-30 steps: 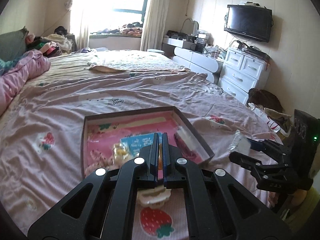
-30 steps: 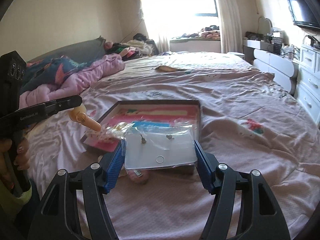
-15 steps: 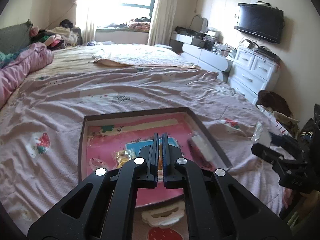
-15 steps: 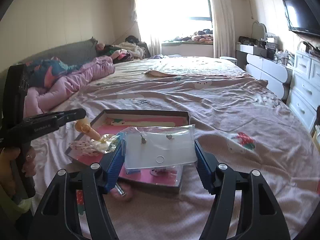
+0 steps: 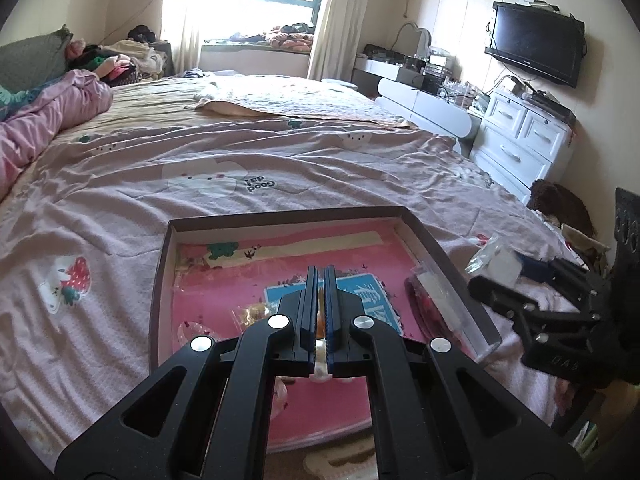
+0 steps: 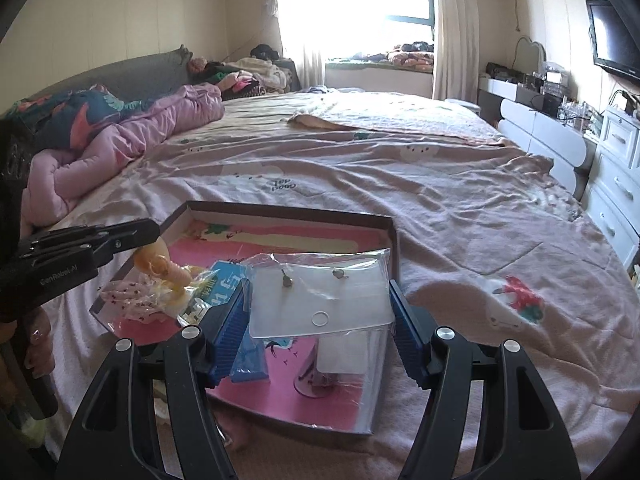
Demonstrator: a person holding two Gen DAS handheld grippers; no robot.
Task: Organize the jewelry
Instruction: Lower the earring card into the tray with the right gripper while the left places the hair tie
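Both tongs nearer box (image 5: 424,236), bags held

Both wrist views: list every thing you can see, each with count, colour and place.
Box: one, brown rim, pink printed floor, on the bed.
Earring packet: one, clear with a white card and small studs, between the right gripper's pads, over the box.
Hair-clip packet: one, clear, yellowish clip inside, hanging from the left gripper over the box's left part.
Bedspread: one, pale pink, cartoon prints, under the box.
Quilt: one, pink, bunched at the left.
Drawer unit: one, white, right wall.
Television: one, black, on the wall above.
Left gripper: one, black, shut on the hair-clip packet.
Right gripper: one, black with blue pads, holding the earring packet.
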